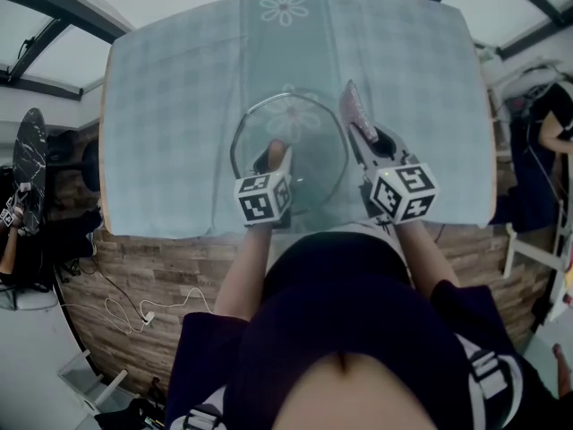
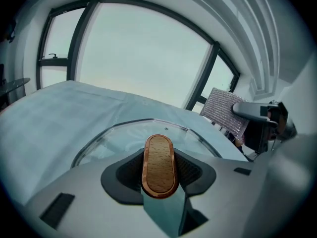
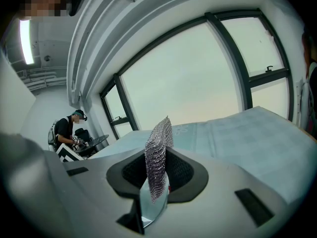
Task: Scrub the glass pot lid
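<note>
**Lid held at the left, scrubber waiting just off its right rim**

The glass lid (image 1: 304, 124) is held over the near middle of the table (image 1: 179, 79). The left gripper (image 1: 276, 155) is clamped on its wooden handle (image 2: 159, 165). The handle's oval top is turned toward that gripper's camera, with its long axis running up between the jaws. The glass spreads out beyond it in a wide arc. The lid looks tipped rather than flat, but it cannot be told whether its far rim rests on the cloth.

The right gripper (image 1: 363, 134) is closed on a strip of mesh scrubber (image 3: 158, 157), which stands upright and edge-on above the jaws. In the head view the scrubber is seen just beside the lid's right rim, apart from the glass. The lid therefore lies to the left of the scrubber, and the right hand is the nearer one for the scrubbing.

The coming move is judged to be a short sideways sweep of the mesh onto the glass, with the scrubber's flat face turned toward it. Scrubbing appears not yet begun.

Bare cloth is left open beyond the lid and to both sides. The table's near edge lies close under both grippers, so little room is offered for drawing back.
</note>
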`<state>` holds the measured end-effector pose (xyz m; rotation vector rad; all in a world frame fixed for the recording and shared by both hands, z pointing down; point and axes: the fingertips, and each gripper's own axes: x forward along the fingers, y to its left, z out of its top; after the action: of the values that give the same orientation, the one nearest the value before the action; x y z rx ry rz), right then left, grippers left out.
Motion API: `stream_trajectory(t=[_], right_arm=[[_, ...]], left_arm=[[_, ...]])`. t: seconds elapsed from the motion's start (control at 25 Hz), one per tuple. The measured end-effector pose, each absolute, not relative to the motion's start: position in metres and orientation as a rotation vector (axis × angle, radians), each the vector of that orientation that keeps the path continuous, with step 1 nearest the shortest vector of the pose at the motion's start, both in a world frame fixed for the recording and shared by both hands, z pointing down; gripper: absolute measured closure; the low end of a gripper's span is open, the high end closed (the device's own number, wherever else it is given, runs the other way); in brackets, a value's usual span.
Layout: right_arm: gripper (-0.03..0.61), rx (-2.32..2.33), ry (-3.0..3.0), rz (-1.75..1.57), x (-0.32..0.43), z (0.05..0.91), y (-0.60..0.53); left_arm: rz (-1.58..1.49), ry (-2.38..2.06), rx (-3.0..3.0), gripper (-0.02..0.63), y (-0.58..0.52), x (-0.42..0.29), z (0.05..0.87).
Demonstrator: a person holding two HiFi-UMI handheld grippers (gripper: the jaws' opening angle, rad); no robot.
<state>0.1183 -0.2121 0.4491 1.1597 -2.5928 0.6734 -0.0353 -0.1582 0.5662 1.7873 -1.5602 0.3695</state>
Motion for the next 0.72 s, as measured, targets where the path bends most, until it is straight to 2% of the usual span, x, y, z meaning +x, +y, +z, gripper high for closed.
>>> stream_trajectory(t=[0.72], right_arm=[[0.499,1.325,-2.607,0.609,0.154,0.422,-0.213]], left_arm=[[-0.162,-1.192,1.921,0.446,-0.149,-0.014,0.508]])
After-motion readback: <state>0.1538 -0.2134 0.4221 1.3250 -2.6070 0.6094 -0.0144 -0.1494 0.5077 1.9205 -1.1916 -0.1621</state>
